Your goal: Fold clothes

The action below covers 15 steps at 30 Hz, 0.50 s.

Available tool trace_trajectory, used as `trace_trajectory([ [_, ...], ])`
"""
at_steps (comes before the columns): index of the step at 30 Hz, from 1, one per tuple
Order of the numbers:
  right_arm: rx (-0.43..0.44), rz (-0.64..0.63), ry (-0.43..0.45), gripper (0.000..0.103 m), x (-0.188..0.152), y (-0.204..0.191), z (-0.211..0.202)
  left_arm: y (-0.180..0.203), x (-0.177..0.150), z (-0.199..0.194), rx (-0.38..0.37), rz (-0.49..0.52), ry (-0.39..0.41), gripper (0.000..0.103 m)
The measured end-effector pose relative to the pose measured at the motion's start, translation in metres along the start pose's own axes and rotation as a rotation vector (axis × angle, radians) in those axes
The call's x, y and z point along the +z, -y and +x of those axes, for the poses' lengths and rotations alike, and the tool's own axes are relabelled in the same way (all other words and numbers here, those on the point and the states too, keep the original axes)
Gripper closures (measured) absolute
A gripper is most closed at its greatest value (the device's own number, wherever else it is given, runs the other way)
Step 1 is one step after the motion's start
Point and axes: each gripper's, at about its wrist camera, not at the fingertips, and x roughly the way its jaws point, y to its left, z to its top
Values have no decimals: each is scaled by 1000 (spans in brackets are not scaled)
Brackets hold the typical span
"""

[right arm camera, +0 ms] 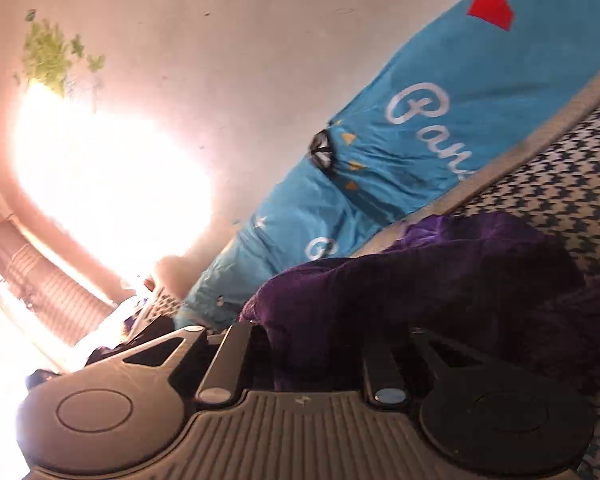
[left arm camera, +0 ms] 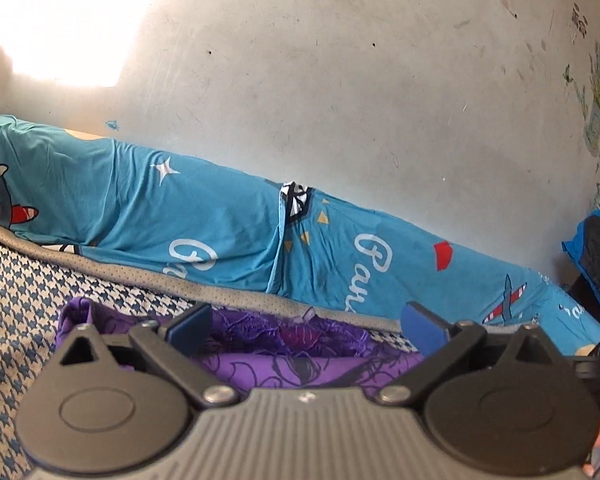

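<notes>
Left tool point(left arm camera: 306, 326) spread wide above purple garment point(left arm camera: 300, 344); right tool point(right arm camera: 320, 344) clamped on it.

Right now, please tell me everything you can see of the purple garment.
The purple garment is soft cloth, partly smooth with dark scribble lines and partly loose fringe-like threads. It lies rumpled on the houndstooth cover, near its grey border. In the right wrist view it looks dark and bunched, and the right claw is shut on a fold of it. The left claw stands open above it, not gripping.
</notes>
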Motion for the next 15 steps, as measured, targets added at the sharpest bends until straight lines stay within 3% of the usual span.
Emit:
trace_trajectory([
  [3, -182, -94, 16, 88, -6, -5, 7, 6, -10, 7, 6, 33, -80, 2],
  [7, -255, -118, 32, 88, -4, -3, 17, 11, -25, 16, -38, 72, -184, 2],
  [11, -401, -186, 27, 87, -5, 2, 31, 11, -48, 33, -36, 107, -318, 2],
  [15, -506, -140, -18, 73, -5, 23, 44, 5, -67, 53, 23, 124, -396, 2],
])
